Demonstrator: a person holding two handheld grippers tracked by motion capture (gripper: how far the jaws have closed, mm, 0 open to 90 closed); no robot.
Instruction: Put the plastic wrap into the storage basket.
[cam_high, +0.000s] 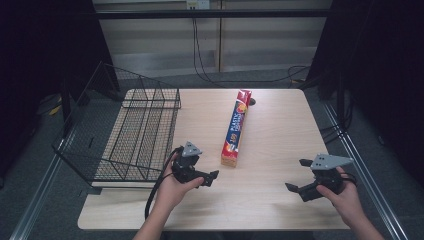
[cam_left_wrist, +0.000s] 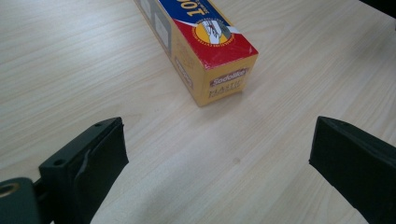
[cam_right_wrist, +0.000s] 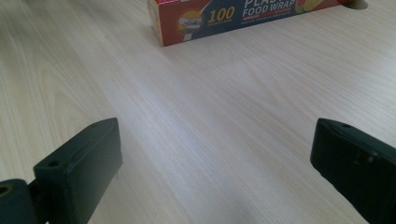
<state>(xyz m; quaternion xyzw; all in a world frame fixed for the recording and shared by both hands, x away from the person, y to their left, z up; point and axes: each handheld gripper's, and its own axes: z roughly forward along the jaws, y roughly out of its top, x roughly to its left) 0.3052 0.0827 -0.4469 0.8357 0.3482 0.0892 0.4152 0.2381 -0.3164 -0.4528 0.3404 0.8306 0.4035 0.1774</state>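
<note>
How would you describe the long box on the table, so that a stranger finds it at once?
On the wooden table, right of the black wire basket, lies a long narrow food wrap box. It is the only colourful thing: red, blue and yellow, with printed lettering.

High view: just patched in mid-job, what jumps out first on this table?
A long red, blue and yellow food wrap box lies lengthwise at the middle of the wooden table. A black wire basket sits at the table's left edge. Nearer the person, the left gripper and the right gripper hover with jaws wide open, both empty, either side of the box's near end.
</note>
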